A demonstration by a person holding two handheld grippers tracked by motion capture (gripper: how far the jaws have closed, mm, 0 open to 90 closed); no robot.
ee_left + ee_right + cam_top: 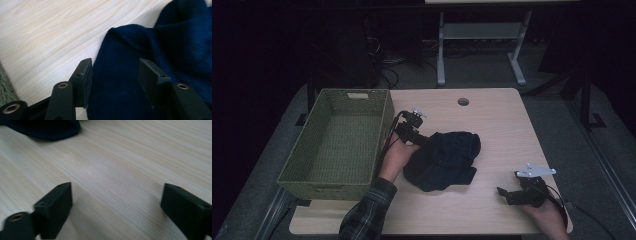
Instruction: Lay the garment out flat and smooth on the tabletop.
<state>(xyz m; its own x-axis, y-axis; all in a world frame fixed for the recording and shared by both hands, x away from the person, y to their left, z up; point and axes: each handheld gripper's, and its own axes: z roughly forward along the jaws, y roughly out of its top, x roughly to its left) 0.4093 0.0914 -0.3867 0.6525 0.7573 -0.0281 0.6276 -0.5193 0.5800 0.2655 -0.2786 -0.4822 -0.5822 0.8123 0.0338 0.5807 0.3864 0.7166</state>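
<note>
The dark blue cloth (443, 160) lay crumpled in a loose heap near the middle of the desk (502, 125), just right of the green woven basket (337, 145) that sat at the desk's left edge. In the left gripper view the cloth's fold ran between the two fingers (85, 77), which stood apart with a gap on each side of the fabric, so the left gripper (424, 141) was released over the cloth's near-left edge rather than grasping it. No pad pressed on the fabric.

The right gripper (508, 195) rested well apart from the cloth, near the desk's front right corner. In the right gripper view its fingers (57, 202) were spread wide over bare wood, holding nothing, and only a corner of the cloth (47, 130) showed far off at the top.

The likely trouble from here was a poor regrasp: with the fabric bunched and slack, closing on a single thin layer could let the rest drag or slide out on the way to the basket. A trailing edge might also catch on the basket's rim and leave part of the cloth hanging outside.
</note>
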